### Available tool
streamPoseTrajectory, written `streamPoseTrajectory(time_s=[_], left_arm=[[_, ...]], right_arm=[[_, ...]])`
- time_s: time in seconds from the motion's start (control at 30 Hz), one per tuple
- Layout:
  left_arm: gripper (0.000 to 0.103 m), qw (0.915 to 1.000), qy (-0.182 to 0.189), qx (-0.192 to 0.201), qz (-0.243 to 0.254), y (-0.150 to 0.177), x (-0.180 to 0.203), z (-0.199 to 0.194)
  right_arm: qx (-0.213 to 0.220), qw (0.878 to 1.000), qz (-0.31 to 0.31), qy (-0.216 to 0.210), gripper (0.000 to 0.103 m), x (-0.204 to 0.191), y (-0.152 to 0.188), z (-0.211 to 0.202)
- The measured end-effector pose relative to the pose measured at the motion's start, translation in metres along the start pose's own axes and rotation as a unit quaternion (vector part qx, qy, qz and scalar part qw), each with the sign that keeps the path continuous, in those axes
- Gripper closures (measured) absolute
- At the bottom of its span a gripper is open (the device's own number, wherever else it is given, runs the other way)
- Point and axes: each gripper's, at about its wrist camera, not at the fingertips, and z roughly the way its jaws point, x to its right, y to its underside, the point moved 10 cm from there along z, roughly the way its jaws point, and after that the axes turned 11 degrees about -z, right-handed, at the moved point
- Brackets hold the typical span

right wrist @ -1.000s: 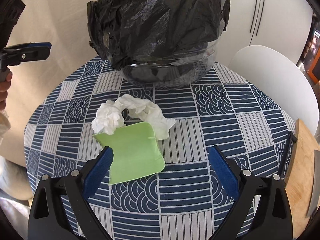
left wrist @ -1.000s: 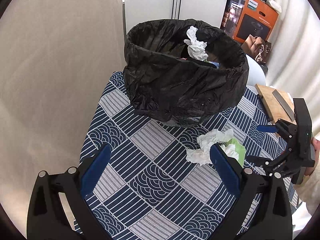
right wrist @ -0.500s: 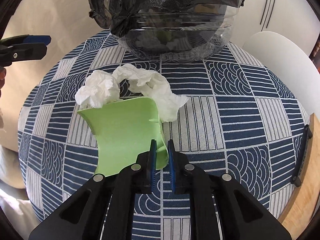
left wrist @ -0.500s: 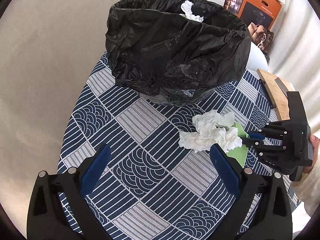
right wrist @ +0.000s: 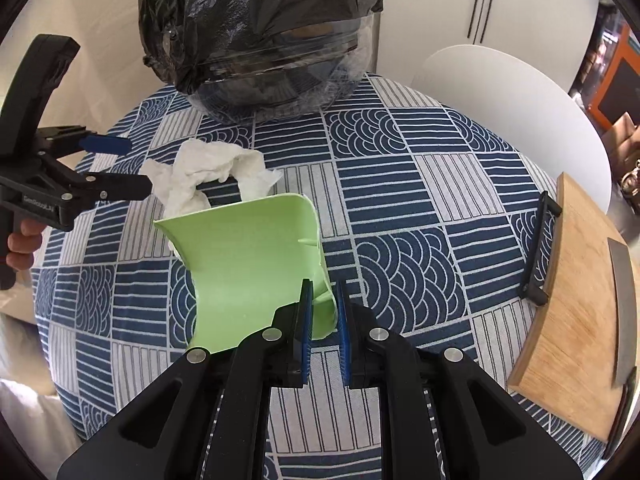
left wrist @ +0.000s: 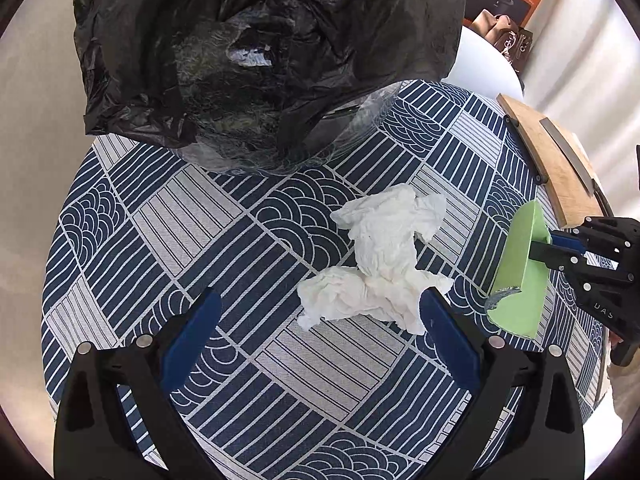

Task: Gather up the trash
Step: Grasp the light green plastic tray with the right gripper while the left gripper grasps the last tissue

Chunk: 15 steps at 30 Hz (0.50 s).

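In the left wrist view, the left gripper (left wrist: 320, 332) has its jaws spread wide around the near side of the crumpled white tissue (left wrist: 380, 272), which lies on the patterned tablecloth (left wrist: 168, 216) in front of the black-bagged bin (left wrist: 256, 48); at right, the right gripper (left wrist: 548, 250) pinches the green dustpan (left wrist: 520, 276). In the right wrist view, the right gripper's jaws are narrowed onto the dustpan's near edge, the tissue sits just beyond its far lip, the left gripper is at far left, and a wooden board (right wrist: 576, 312) lies at right.

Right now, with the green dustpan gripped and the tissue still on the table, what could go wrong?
The right gripper pinches the green dustpan only by its narrow handle, so the pan may twist or slip when pushed.

The crumpled tissue is loose and light; it may slide ahead of the pan's edge instead of riding onto it.

The open left gripper is very near the tissue, so the two tools could collide.
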Motion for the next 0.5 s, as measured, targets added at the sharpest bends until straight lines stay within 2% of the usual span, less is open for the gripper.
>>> streamPoseTrajectory(time_s=[0.23, 0.3, 0.43, 0.5], left_arm=[[0.006, 0.9998, 0.006, -0.007, -0.02, 0.002, 0.02, 0.026], [0.019, 0.9991, 0.025, -0.008, -0.032, -0.002, 0.027, 0.027], [0.035, 0.997, 0.058, -0.027, -0.043, -0.002, 0.042, 0.034], [0.048, 0.9953, 0.074, -0.033, -0.054, 0.0, 0.048, 0.034]], right_arm=[[0.003, 1.0, 0.024, 0.01, 0.093, 0.013, 0.012, -0.016], [0.005, 1.0, 0.028, 0.014, 0.093, 0.014, 0.013, -0.018], [0.008, 0.999, 0.035, 0.016, 0.093, 0.018, 0.016, -0.023], [0.01, 0.999, 0.036, 0.019, 0.093, 0.018, 0.017, -0.026]])
